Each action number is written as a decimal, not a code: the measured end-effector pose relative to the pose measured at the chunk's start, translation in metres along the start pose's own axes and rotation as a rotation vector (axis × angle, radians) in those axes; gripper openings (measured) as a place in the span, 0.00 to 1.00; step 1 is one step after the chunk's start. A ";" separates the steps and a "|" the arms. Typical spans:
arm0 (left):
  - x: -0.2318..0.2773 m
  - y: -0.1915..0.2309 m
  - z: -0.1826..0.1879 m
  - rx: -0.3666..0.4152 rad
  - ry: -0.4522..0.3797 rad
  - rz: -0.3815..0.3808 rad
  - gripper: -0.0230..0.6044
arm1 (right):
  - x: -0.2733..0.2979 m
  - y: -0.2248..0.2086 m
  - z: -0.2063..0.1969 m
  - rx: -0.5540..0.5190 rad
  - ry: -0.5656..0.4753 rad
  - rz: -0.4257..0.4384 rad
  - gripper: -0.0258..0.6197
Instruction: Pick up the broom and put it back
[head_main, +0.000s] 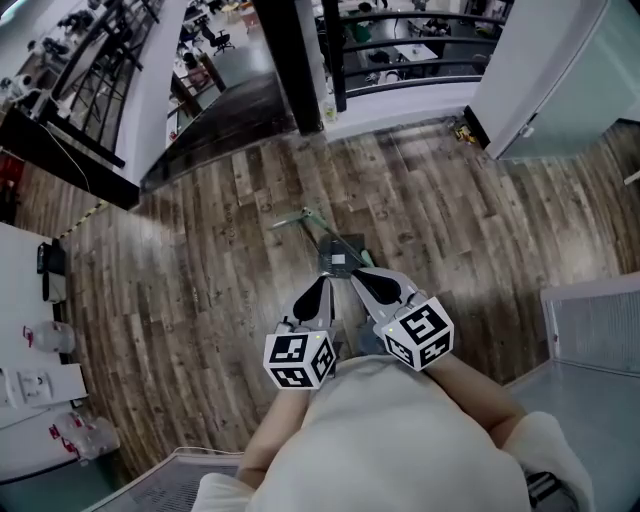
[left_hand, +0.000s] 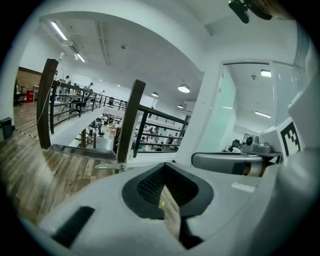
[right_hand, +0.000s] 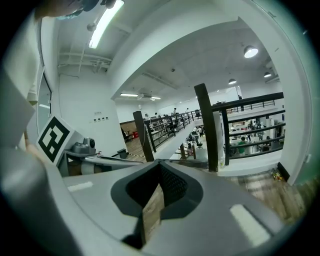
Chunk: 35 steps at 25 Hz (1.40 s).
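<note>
A person is holding the left gripper and the right gripper side by side above a wood-plank floor. Each is carrying a cube printed with black-and-white square markers. Both pale grey claws, lined with dark mesh pads, are sitting pressed together on nothing. The broom, a thin pale-green stick, is lying on the floor just ahead of the tips, its head too small to make out

We see the left gripper and the right gripper side by side, low in the head view, above the floor. Just before their tips a long thin thing, perhaps the broom, lies on this floor. Behind it stand a pillar and, to its right, a railing. A table is at the left and a grating at the right.
</note>
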<state>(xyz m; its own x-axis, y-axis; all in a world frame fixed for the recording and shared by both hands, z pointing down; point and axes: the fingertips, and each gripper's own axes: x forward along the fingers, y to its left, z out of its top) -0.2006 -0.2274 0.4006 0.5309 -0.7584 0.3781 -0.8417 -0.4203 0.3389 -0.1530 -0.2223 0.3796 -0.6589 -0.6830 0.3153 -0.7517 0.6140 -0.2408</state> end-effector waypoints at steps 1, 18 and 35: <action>0.004 0.001 0.002 -0.006 -0.002 0.010 0.04 | 0.002 -0.006 0.002 -0.005 0.003 0.008 0.05; 0.069 0.014 0.021 -0.085 -0.035 0.153 0.04 | 0.032 -0.082 0.017 -0.051 0.063 0.130 0.05; 0.083 0.025 0.009 -0.125 -0.030 0.230 0.04 | 0.048 -0.112 -0.012 -0.029 0.129 0.152 0.05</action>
<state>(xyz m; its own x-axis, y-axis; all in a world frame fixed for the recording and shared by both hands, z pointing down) -0.1787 -0.3060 0.4325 0.3221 -0.8422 0.4323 -0.9205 -0.1717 0.3511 -0.0998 -0.3191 0.4326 -0.7544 -0.5261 0.3926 -0.6411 0.7190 -0.2684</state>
